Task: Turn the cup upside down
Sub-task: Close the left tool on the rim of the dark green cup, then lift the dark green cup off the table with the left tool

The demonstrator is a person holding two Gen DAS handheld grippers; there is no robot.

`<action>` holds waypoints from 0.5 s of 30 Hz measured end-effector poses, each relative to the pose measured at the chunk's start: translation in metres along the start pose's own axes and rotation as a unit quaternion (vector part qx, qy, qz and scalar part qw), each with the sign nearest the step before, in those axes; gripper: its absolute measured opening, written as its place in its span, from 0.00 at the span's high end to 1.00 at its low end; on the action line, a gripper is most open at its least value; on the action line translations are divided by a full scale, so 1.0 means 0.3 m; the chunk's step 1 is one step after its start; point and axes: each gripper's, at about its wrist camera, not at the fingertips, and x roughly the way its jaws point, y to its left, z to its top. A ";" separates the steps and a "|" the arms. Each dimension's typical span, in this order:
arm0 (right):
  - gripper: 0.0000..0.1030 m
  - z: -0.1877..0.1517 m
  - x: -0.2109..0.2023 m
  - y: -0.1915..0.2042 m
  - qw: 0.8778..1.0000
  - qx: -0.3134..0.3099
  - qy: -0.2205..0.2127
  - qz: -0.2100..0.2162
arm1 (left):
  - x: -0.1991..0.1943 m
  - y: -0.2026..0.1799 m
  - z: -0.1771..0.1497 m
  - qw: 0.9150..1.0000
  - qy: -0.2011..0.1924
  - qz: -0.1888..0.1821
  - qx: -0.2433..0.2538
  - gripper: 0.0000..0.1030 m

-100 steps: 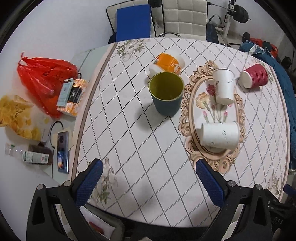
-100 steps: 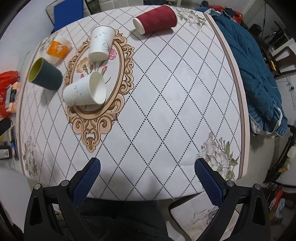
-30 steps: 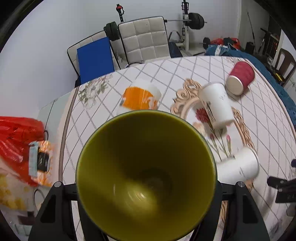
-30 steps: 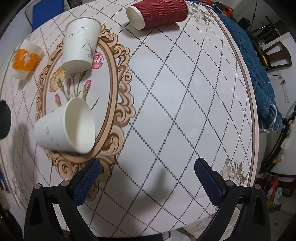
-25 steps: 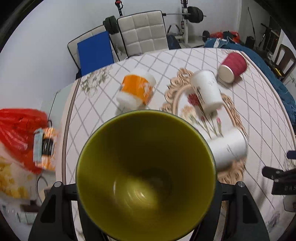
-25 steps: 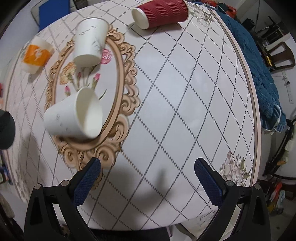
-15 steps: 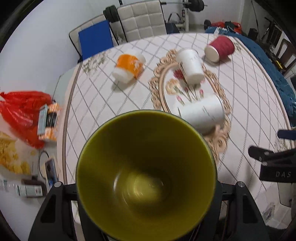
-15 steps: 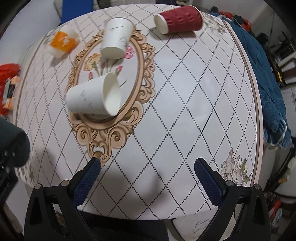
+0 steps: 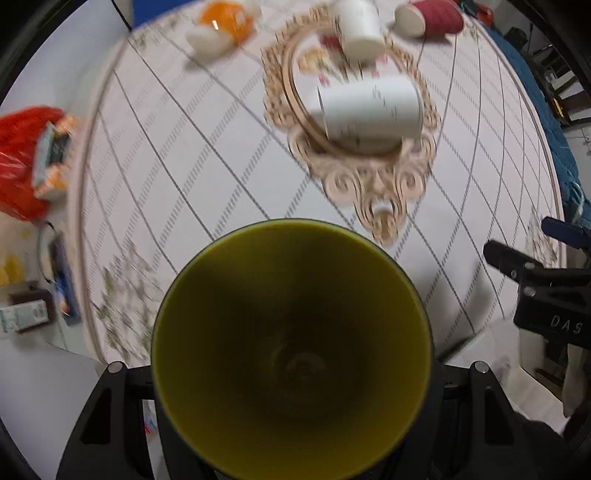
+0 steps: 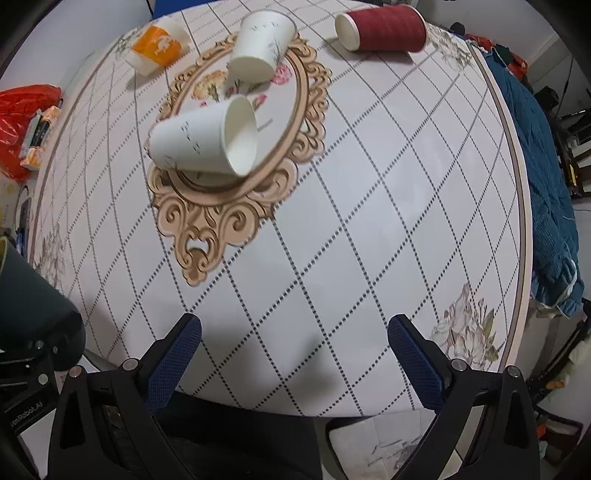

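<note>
The left claw (image 9: 291, 373) is closed on the green cup (image 9: 291, 347), which it holds in the air above the near edge of the table (image 10: 369, 206). The cup's mouth faces the left wrist camera, so its yellow-green inside fills the lower part of that view; from the right side only its dark outer wall shows. The claw's fingers are hidden behind the cup, so I cannot say where exactly they press.

The right claw (image 10: 293, 358) is wide open with nothing between its blue pads (image 10: 173, 354), and hangs over the near edge too.

A white cup (image 10: 207, 144) lies on its side on the table's ornate oval print. Toward the far edge are another white cup (image 10: 260, 44), tilted, an orange cup (image 10: 157, 46) and a red ribbed cup (image 10: 384, 27), both on their sides.
</note>
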 end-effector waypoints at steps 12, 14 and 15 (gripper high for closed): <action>0.00 0.003 0.051 -0.061 0.999 0.036 0.023 -0.015 | 0.199 0.007 0.076 0.991 0.128 -0.048 0.008 0.34; 0.00 0.013 0.056 -0.072 0.999 0.043 0.025 -0.017 | 0.226 0.001 0.094 0.989 0.138 -0.048 0.012 0.34; 0.00 0.016 0.056 -0.076 0.998 0.045 0.026 -0.018 | 0.239 0.000 0.105 0.989 0.142 -0.048 0.009 0.34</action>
